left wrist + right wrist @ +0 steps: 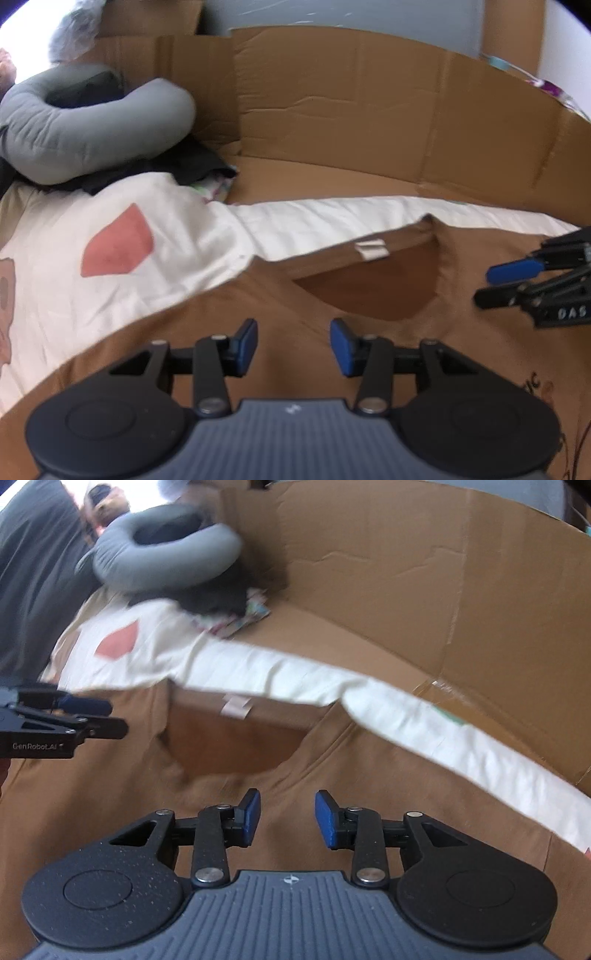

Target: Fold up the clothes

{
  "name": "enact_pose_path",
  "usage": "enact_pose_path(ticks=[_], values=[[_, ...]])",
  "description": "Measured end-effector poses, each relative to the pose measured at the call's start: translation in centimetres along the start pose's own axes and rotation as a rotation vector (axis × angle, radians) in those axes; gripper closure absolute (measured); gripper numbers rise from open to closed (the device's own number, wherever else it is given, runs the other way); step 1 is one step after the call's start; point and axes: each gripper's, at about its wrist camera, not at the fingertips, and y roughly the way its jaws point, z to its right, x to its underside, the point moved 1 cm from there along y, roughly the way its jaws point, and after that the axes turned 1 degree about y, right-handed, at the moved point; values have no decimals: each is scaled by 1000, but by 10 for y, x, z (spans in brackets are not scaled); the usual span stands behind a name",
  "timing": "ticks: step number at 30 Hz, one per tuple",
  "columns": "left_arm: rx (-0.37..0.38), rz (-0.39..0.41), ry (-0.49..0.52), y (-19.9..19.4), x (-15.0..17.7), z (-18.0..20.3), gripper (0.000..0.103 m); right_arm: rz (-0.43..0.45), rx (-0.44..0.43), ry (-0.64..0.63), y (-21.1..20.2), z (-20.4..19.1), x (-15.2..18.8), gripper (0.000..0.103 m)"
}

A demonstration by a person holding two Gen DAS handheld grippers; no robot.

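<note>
Two grippers were in view, the left gripper [293,345] and the right gripper [287,819], each with two blue-padded jaws standing apart. One brown T-shirt [229,317] lay spread flat, with one small label [372,250] at its neck. One white sheet [332,225] bore one red patch [118,247]. One grey ring-shaped cushion [92,125] sat at the far left corner, and one cardboard wall [369,110] ran along the far edge.

Brown tee [229,317] [92,812] is spread out flat, neckline facing up and open, small white label [372,250] [236,706] showing inside the collar. It's lying partly over a cream printed garment [110,251] [155,653]
</note>
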Motion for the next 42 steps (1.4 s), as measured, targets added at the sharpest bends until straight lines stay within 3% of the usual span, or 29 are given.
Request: enact_pose_path(ticks=[1, 3, 11, 17, 22, 27, 31, 32, 34, 35, 38, 42], values=[[4, 7, 1, -1, 3, 3, 55, -4, -7, -14, -2, -4, 4, 46], [15, 6, -1, -1, 7, 10, 43, -10, -6, -28, -1, -9, 8, 43], [79, -37, 81, 14, 18, 38, 43, -36, 38, -54, 19, -25, 16, 45], [69, -60, 165, 32, 16, 50, 43, -35, 85, 6, 31, -28, 7, 44], [61, -86, 154, 38, 3, 50, 42, -43, 119, 44, 40, -29, -3, 45], [38, -83, 129, 33, -5, 47, 57, -30, 91, 106, 34, -22, -10, 45], [41, -47, 79, 19, -9, 38, 59, 22, 42, 164, 15, -13, -8, 45], [36, -47, 81, 17, -7, 36, 63, 30, 40, 166, 10, -9, -4, 45], [27, -49, 83, 14, -4, 32, 83, 32, 46, 162, 4, -4, 4, 46], [31, -55, 72, 14, -2, 29, 95, 22, 54, 161, 3, -2, 8, 50], [40, -67, 50, 14, 4, 24, 97, -13, 53, 155, 5, -2, 22, 71], [53, -70, 62, 17, 9, 29, 98, 0, 47, 101, 5, -12, 27, 74]])
